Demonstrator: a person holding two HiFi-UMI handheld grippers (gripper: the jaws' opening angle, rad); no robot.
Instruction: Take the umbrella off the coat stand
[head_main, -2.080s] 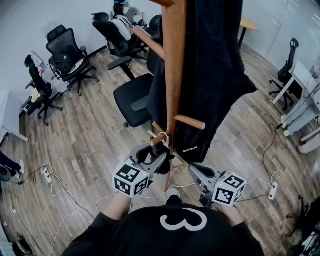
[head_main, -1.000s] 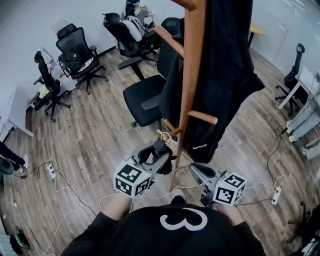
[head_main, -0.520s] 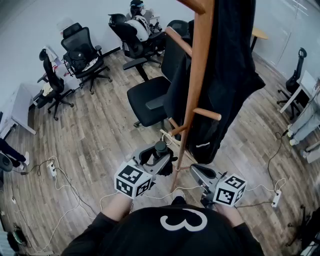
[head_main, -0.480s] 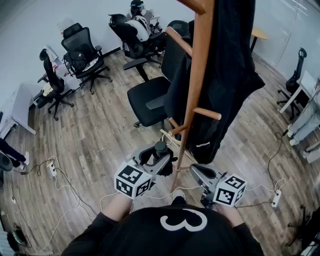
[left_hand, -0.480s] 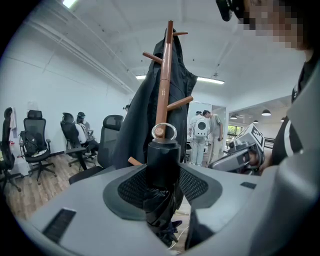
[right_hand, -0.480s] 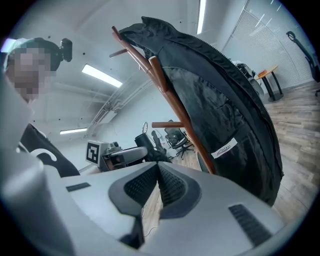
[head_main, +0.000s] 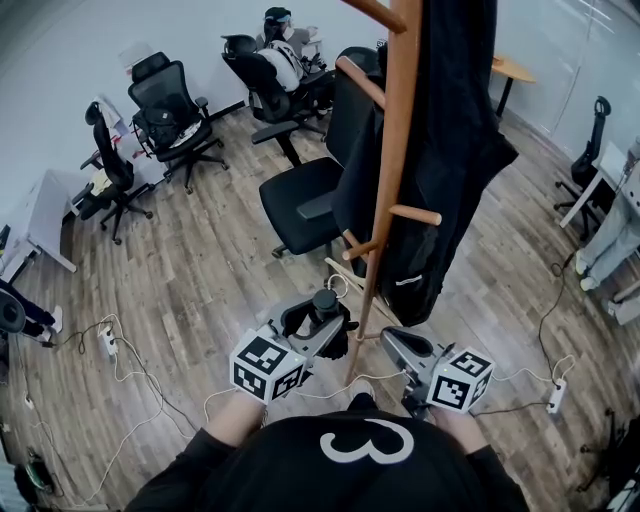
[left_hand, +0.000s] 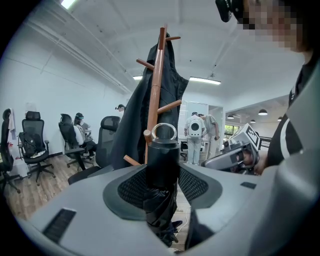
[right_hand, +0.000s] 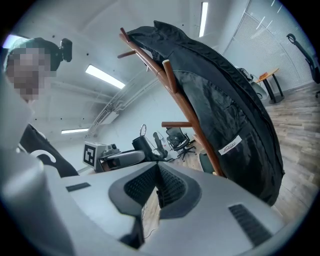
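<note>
A folded black umbrella (head_main: 323, 299) with a metal ring (left_hand: 164, 131) on its top stands upright between the jaws of my left gripper (head_main: 325, 320), which is shut on it. The ring hangs free, a little short of the lowest peg (head_main: 358, 249) of the wooden coat stand (head_main: 388, 190). In the left gripper view the umbrella (left_hand: 162, 170) fills the gap between the pads, with the stand (left_hand: 154, 90) behind it. My right gripper (head_main: 393, 346) is beside the stand's pole, its pads (right_hand: 167, 186) together with nothing held.
A long black coat (head_main: 450, 130) hangs on the stand. Black office chairs (head_main: 300, 200) stand behind and to the left. Cables and power strips (head_main: 105, 342) lie on the wooden floor. A desk (head_main: 600, 150) is at the right.
The umbrella's ring has come off the lowest peg. My left gripper has drawn back from the stand with the umbrella. The right gripper has shifted only slightly.
</note>
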